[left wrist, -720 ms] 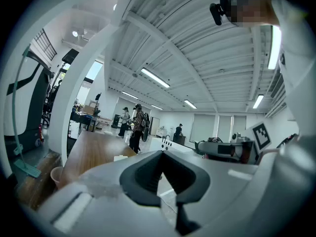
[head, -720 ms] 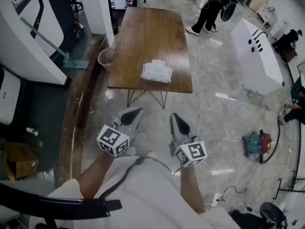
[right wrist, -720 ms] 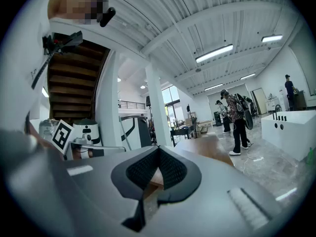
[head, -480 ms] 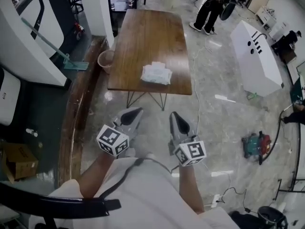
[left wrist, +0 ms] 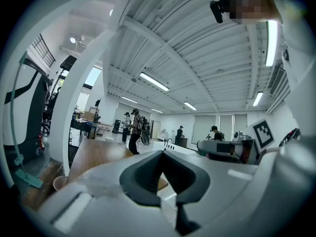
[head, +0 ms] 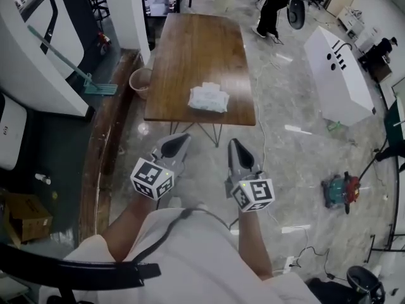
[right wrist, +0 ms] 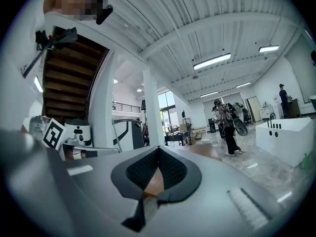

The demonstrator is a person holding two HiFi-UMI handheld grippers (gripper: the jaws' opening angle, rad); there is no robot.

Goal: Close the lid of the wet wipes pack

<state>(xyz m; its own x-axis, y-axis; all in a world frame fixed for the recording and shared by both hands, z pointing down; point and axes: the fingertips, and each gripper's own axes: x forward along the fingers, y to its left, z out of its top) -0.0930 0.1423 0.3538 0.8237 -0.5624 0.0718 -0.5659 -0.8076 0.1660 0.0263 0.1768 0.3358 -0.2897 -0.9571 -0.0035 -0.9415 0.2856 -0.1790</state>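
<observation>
Wet wipes pack [head: 208, 97] lies on the wooden worktop [head: 196, 43], near its front edge and towards the right. Left gripper [head: 172, 148] and right gripper [head: 239, 156] are held level side by side over the floor, well short of the worktop. Both pairs of jaws are together at the tips with nothing between them. A bucket [head: 140, 78] stands beside the worktop's left edge.

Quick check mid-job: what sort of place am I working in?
Likely a lab or workshop hall: wooden table with a wet wipes pack, a white machine housing, loose cables on the polished floor.
</observation>
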